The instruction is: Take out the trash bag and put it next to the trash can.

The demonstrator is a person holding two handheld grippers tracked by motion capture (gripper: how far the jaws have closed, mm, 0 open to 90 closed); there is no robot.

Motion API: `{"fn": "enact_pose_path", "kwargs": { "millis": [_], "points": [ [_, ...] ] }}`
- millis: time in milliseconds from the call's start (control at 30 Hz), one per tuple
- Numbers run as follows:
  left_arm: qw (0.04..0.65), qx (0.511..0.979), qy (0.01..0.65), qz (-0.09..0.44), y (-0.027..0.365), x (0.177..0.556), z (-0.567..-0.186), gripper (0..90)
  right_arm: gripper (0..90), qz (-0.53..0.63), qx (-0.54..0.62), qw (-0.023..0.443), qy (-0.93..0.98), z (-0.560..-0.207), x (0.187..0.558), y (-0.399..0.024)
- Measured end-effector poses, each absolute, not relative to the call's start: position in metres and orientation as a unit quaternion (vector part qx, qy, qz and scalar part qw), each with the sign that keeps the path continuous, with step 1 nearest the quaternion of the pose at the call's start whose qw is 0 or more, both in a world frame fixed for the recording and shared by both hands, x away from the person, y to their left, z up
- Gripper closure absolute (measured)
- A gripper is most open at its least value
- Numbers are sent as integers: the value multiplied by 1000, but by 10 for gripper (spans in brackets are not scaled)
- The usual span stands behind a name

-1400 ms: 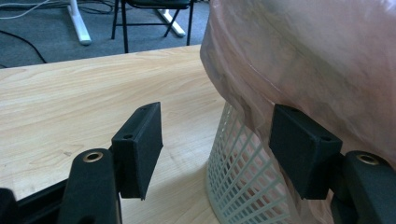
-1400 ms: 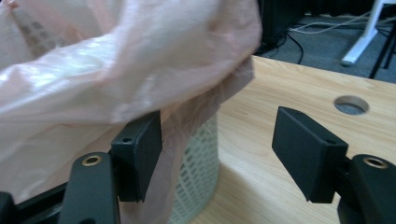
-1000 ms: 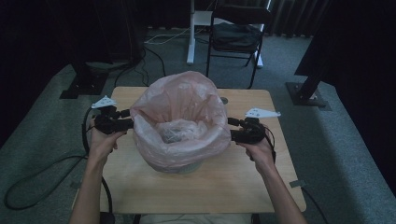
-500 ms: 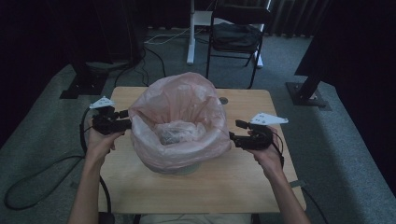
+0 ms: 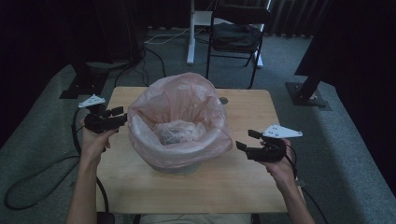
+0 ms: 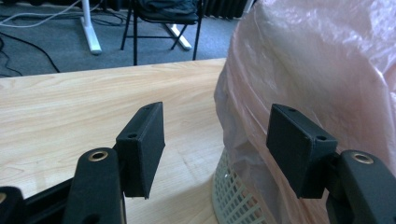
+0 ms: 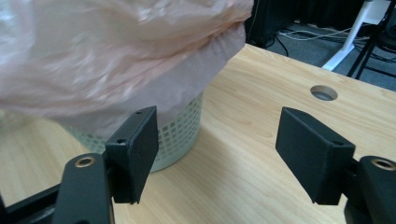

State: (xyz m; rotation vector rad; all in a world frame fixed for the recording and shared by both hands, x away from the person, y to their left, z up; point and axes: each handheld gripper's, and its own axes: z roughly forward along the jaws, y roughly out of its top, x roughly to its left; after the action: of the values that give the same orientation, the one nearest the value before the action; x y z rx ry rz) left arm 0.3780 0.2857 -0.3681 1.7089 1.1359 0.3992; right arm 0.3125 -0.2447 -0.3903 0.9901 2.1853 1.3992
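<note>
Tongs [image 5: 246, 140] open beside unlabelled bag [image 5: 180, 100]

The left gripper [image 5: 119, 116] is held level in the left hand [image 5: 95, 137], jaws spread wide with nothing pressed between the pads. The right gripper [image 5: 246, 139] is held level in the right hand [image 5: 280, 163]; its jaws have just been opening, nothing between them.
</note>
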Motion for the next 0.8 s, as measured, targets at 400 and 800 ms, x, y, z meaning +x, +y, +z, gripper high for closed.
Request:
{"fn": "enact_pose_path", "kwargs": {
  "millis": [400,800],
  "points": [
    [516,687,482,171,298,374,-363,361,276,473,330,163,800,-424,315,-219],
    [523,683,480,171,300,372,-358,352,277,539,289,191,768,-402,317,-211]
  ]
}}
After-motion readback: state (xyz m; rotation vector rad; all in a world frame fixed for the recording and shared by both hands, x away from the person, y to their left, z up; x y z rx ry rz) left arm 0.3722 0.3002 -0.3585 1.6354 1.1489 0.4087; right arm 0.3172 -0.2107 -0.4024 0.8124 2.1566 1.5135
